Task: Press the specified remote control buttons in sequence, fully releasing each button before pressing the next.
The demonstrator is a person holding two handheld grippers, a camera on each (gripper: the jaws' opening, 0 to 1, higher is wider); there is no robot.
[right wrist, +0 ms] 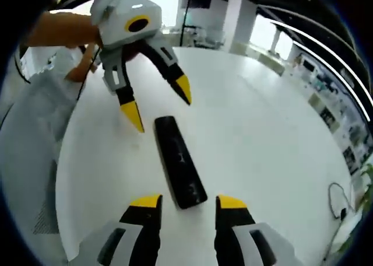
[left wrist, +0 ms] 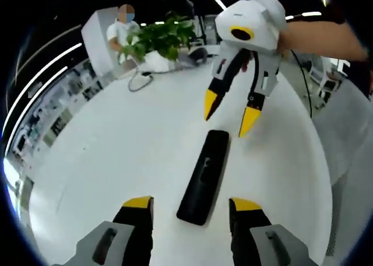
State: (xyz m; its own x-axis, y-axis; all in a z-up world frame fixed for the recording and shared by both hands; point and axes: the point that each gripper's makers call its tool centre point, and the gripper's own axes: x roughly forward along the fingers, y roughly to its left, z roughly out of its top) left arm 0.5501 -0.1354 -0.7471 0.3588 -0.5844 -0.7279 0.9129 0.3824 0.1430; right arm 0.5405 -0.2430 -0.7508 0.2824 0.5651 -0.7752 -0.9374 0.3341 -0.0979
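A black remote control (left wrist: 204,175) lies flat on the white table (left wrist: 116,149), lengthwise between the two grippers. My left gripper (left wrist: 191,203) stands open at its near end, one yellow-tipped jaw on each side, touching nothing. My right gripper (left wrist: 230,111) hangs open just above the far end, tips pointing down at it. In the right gripper view the same remote (right wrist: 179,161) runs away from my open right gripper (right wrist: 189,202) toward the open left gripper (right wrist: 158,102). The buttons are too dark to make out.
A potted green plant (left wrist: 163,35) and a looped cable (left wrist: 140,79) sit at the table's far edge, with a seated person (left wrist: 122,27) behind. A hand and arm (left wrist: 326,38) hold the right gripper. Another cable (right wrist: 341,202) lies near the table's rim.
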